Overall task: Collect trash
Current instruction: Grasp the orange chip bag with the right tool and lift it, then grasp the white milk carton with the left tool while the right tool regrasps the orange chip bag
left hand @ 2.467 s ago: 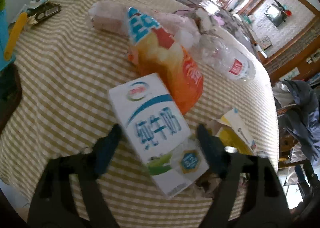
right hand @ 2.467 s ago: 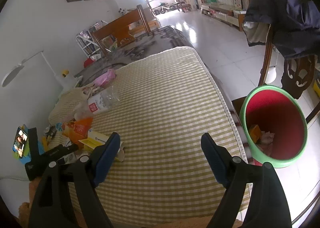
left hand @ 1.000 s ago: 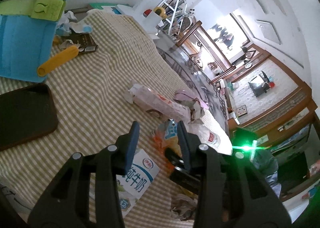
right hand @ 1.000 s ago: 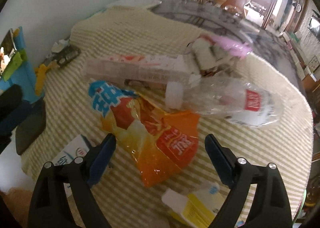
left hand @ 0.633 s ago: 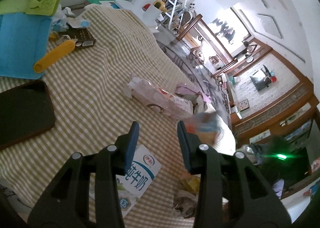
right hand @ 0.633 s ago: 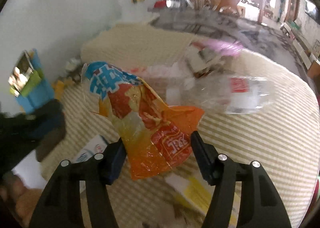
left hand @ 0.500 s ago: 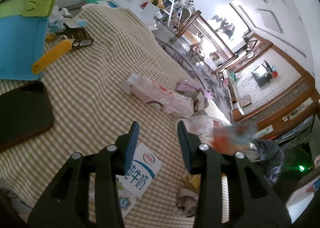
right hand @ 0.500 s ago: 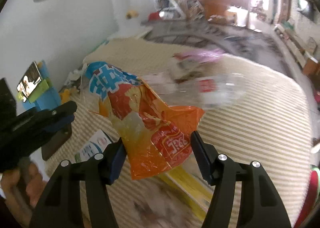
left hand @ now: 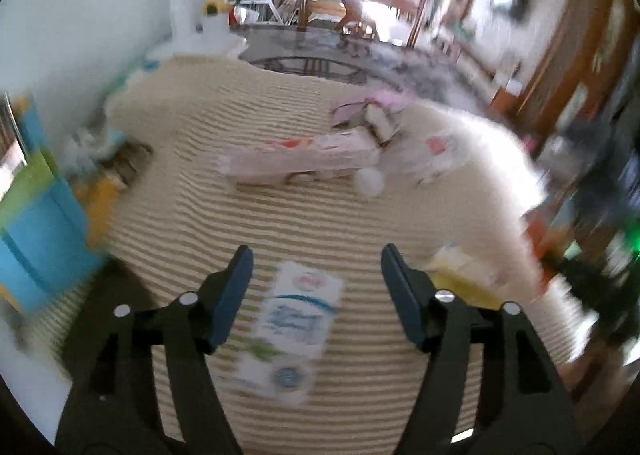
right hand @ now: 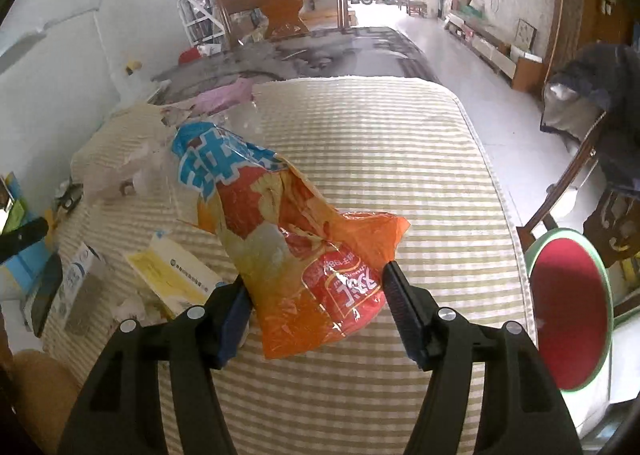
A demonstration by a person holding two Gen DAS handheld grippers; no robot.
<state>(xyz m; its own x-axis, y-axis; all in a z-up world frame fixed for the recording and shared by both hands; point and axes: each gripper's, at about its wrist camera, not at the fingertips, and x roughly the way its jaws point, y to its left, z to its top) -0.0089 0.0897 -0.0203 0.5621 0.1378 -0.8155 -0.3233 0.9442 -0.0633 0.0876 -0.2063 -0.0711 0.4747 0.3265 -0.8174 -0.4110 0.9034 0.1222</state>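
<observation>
We grip an orange and blue chip bag [right hand: 280, 239] in our right gripper [right hand: 316, 303], its two fingers pressed against the bag's lower end at the centre of the right wrist frame; the bag hangs clear above the checked tablecloth [right hand: 400, 175]. At the right edge of that frame stands a green-rimmed red bin [right hand: 568, 319], beside the table and lower than it. Left of the bag lie a yellow and white box [right hand: 176, 275] and, nearer the frame's left edge, a milk carton [right hand: 76, 279].

In the blurred left wrist frame, our left gripper [left hand: 316, 295] is spread wide and holds nothing, hovering above the milk carton [left hand: 292, 327] at lower centre. Beyond it, mid-frame, lie a long pink wrapper [left hand: 300, 159] and a clear plastic bottle [left hand: 420, 163].
</observation>
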